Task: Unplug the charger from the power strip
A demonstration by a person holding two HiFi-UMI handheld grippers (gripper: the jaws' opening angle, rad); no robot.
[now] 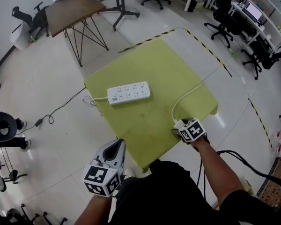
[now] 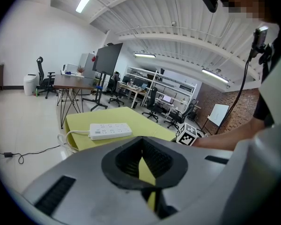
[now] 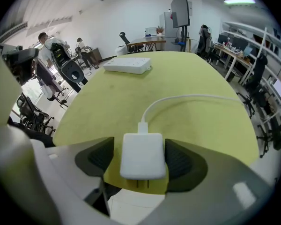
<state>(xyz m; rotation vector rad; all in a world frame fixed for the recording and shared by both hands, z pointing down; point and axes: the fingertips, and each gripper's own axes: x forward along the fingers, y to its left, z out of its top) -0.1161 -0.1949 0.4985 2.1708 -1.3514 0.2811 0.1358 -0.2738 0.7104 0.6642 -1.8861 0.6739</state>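
Charger lies flat at the near edge of the green table with its prongs bare and pointing off the edge. It is already out of the power strip, which sits well apart at about ten o'clock from it. Its white cable loops slackly toward twelve. The right gripper straddles it, pads spread with a gap on each side, which I judge a release rather than a grasp. The left gripper, off the table at seven o'clock, has its jaws pressed together on nothing, apparently unneeded.
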